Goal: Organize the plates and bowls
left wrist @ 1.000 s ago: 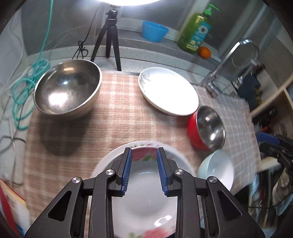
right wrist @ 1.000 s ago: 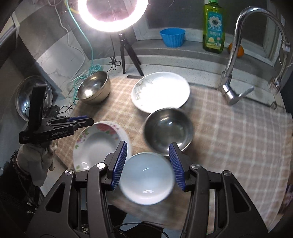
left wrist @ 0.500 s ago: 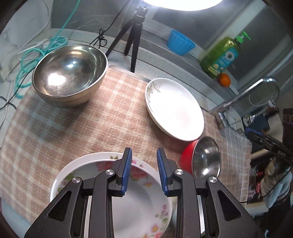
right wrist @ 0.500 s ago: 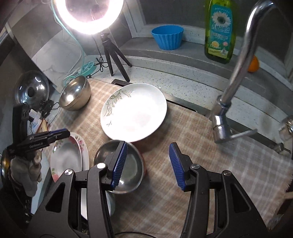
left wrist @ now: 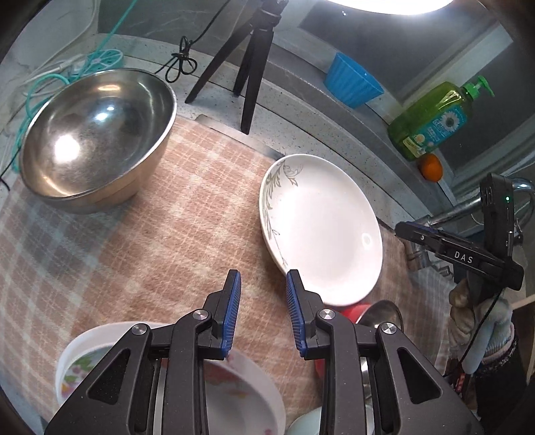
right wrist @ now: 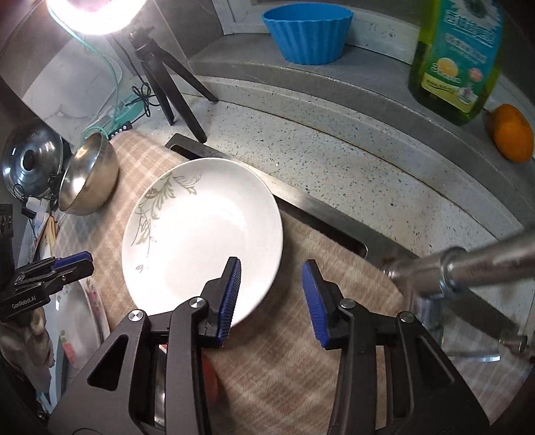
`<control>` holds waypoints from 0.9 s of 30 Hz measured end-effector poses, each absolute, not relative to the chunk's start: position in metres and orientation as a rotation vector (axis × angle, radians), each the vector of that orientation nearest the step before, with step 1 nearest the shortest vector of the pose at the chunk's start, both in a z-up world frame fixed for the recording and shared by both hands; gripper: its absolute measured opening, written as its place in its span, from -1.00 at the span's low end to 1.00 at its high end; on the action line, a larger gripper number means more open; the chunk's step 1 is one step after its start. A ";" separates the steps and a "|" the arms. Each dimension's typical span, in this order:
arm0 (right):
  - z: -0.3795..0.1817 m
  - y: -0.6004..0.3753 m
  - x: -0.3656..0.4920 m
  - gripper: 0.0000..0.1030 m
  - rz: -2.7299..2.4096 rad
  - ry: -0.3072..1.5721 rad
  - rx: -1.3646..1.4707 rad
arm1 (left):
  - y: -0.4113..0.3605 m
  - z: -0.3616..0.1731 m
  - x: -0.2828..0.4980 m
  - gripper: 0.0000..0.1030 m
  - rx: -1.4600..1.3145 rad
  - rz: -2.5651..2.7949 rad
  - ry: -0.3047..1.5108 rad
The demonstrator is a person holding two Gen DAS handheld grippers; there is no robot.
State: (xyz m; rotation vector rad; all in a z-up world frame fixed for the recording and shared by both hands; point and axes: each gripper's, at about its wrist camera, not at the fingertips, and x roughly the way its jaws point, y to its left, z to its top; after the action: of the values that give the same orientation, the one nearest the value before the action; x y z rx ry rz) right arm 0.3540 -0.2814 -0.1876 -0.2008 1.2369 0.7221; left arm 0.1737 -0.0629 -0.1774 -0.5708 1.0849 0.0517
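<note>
A white plate with a grey leaf print (left wrist: 321, 227) lies on the checked cloth (left wrist: 140, 241); it also shows in the right wrist view (right wrist: 200, 234). My left gripper (left wrist: 262, 313) is open and empty, just left of the plate's near rim. My right gripper (right wrist: 271, 297) is open and empty, its left finger over the plate's near right edge. A large steel bowl (left wrist: 93, 134) stands at the far left. A floral plate (left wrist: 234, 395) lies under my left gripper. A red bowl with a steel inside (left wrist: 378, 314) is partly hidden behind my left gripper.
A light tripod (left wrist: 247, 67) stands behind the cloth. A blue cup (right wrist: 307, 30), a green soap bottle (right wrist: 458, 57) and an orange (right wrist: 513, 134) sit on the back ledge. The tap (right wrist: 468, 264) reaches in from the right. A pot lid (right wrist: 30, 164) is at far left.
Both grippers have moved forward toward the leaf-print plate. The floral plate and the red bowl have slid under and behind the grippers. Both stay open.
</note>
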 end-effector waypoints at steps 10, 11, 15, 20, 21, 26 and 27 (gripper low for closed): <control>-0.214 -0.270 0.383 -0.33 0.722 1.313 -0.174 | -0.061 -0.196 0.201 -0.50 -0.617 0.074 1.127; -0.216 -0.270 0.386 -0.34 0.724 1.319 -0.164 | -0.061 -0.198 0.203 -0.51 -0.623 0.075 1.130; -0.224 -0.268 0.394 -0.56 0.746 1.360 -0.122 | -0.057 -0.204 0.206 -0.55 -0.653 0.075 1.137; -0.230 -0.264 0.395 -0.70 0.767 1.396 -0.096 | -0.057 -0.208 0.209 -0.58 -0.646 0.073 1.149; -0.230 -0.263 0.395 -0.73 0.764 1.400 -0.098 | -0.057 -0.208 0.210 -0.62 -0.644 0.071 1.149; -0.232 -0.261 0.395 -0.74 0.758 1.408 -0.100 | -0.058 -0.211 0.215 -0.71 -0.653 0.058 1.157; -0.232 -0.262 0.395 -0.75 0.757 1.412 -0.101 | -0.058 -0.211 0.216 -0.74 -0.650 0.054 1.160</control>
State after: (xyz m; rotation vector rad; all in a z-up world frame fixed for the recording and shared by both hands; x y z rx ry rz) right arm 0.3955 -0.2617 -0.2319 -0.1008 1.4119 0.7572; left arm 0.2157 -0.0584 -0.2112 -0.6496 1.1597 0.0544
